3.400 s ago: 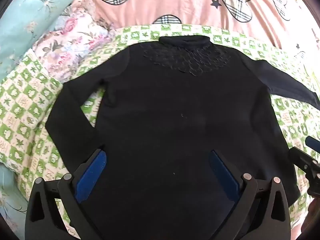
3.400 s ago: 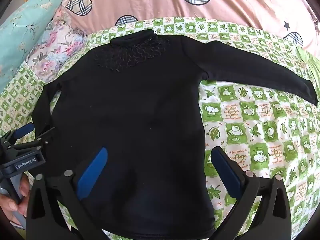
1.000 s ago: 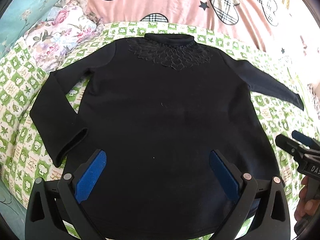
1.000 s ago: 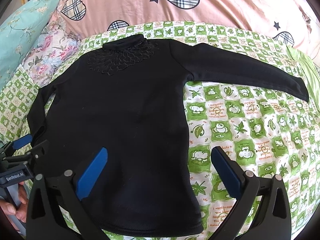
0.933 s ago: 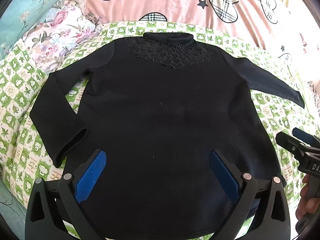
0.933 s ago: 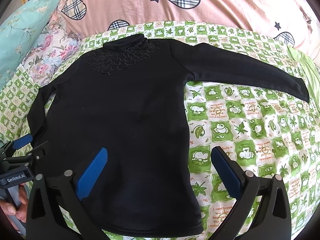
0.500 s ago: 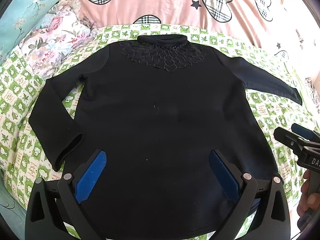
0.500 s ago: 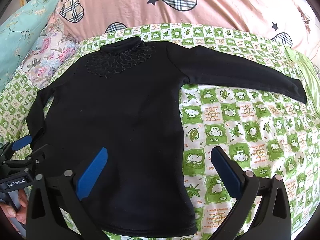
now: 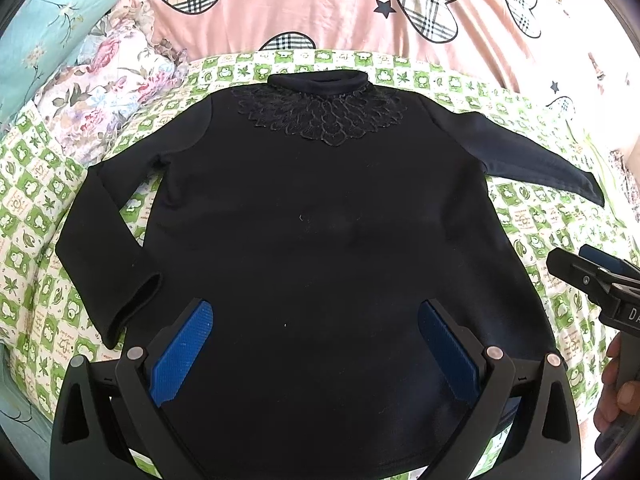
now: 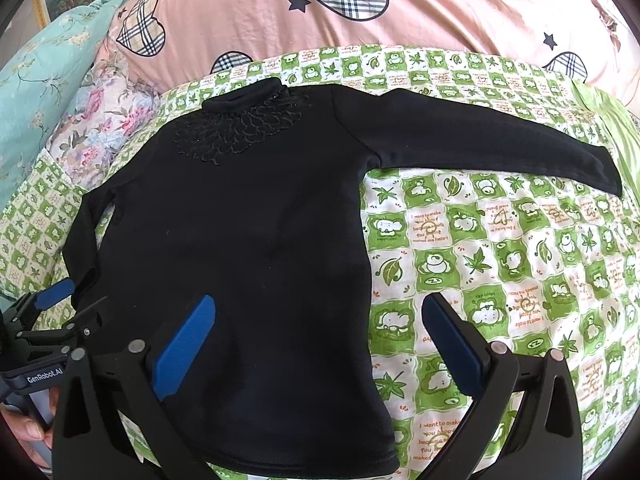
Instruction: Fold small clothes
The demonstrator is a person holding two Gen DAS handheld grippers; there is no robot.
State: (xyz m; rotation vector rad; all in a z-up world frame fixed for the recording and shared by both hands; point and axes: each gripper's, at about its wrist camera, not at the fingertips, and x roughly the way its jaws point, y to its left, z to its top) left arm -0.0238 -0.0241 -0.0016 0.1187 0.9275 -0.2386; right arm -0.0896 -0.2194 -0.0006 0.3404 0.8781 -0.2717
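A black long-sleeved top with a lace collar lies flat, front up, on a green checked blanket. Its left sleeve bends down beside the body, and its right sleeve stretches out sideways. My left gripper hovers open over the lower middle of the top, holding nothing. My right gripper is open above the top's lower right side, one finger over the cloth and the other over the blanket. Each gripper shows at the edge of the other's view: the right gripper and the left gripper.
A pink quilt with plaid hearts lies behind the top. A floral pillow and a teal one sit at the back left. Green striped cloth lies at the far right. A hand holds the right gripper.
Both grippers have drawn back and risen a little, so more of the top and its hem shows. The top itself has not moved. Both grippers stay open.
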